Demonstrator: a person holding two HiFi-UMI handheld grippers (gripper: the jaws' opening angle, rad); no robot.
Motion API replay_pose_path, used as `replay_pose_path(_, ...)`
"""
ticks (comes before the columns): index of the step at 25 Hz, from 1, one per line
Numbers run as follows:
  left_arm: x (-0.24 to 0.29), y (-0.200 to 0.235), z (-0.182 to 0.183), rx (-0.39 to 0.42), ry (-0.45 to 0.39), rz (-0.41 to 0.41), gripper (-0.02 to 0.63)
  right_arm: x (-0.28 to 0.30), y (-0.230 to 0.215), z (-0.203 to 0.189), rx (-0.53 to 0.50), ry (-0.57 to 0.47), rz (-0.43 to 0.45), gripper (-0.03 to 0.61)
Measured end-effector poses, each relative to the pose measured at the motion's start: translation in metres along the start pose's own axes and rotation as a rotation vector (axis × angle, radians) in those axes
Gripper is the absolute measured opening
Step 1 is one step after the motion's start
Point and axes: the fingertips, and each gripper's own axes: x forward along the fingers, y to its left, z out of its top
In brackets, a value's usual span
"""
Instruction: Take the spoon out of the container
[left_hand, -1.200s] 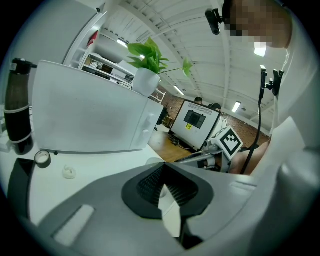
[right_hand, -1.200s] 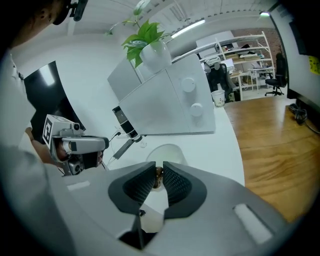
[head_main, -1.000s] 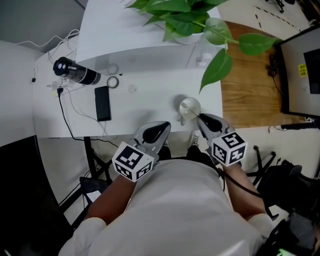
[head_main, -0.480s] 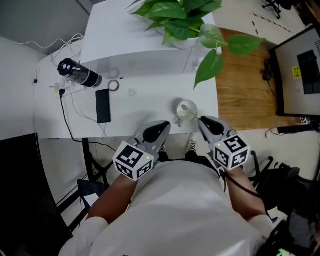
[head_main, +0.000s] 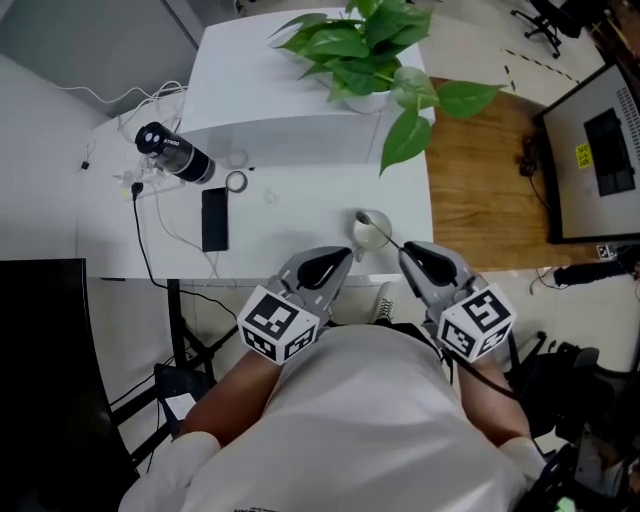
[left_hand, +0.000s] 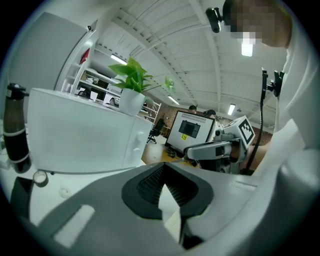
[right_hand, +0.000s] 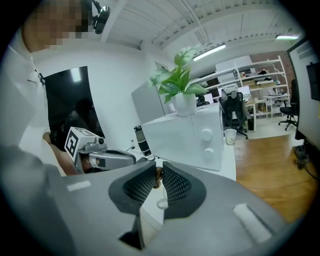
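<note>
A small white container (head_main: 368, 236) stands near the front edge of the white table (head_main: 290, 225). A spoon (head_main: 385, 232) leans out of it toward the right. My right gripper (head_main: 408, 254) sits just right of the container, shut on the spoon's brown handle (right_hand: 158, 176), which shows between the pads above the container (right_hand: 162, 204). My left gripper (head_main: 343, 256) hovers at the table's front edge, left of the container. Its jaws (left_hand: 162, 170) meet at the tips with nothing between them.
A black bottle (head_main: 175, 153), a dark phone (head_main: 213, 218), a tape ring (head_main: 236, 181) and cables lie on the table's left part. A white box (head_main: 300, 120) with a potted plant (head_main: 370, 40) stands at the back. A monitor (head_main: 600, 150) is off to the right.
The head view has shifted, so the table sits lower and further right in the picture. Both grippers keep about the same places beside the container, the right one still on the spoon handle.
</note>
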Motion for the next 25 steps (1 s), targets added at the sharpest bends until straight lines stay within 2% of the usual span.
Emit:
replay_pose_path(3, -0.002, -0.008, 0.007, 0.058, -0.005, 0.000, 0.003, -0.006, 0.005, 0.012, -0.008, -0.041, 0.019, 0.049)
replay_pose_path(11, -0.012, -0.017, 0.019, 0.048, -0.046, 0.010, 0.004, -0.024, 0.014, 0.027, -0.014, -0.106, 0.034, 0.049)
replay_pose_path(25, -0.023, -0.018, 0.020, 0.077, -0.040, -0.041, 0.003, -0.024, 0.024, 0.027, -0.022, -0.118, -0.038, 0.049)
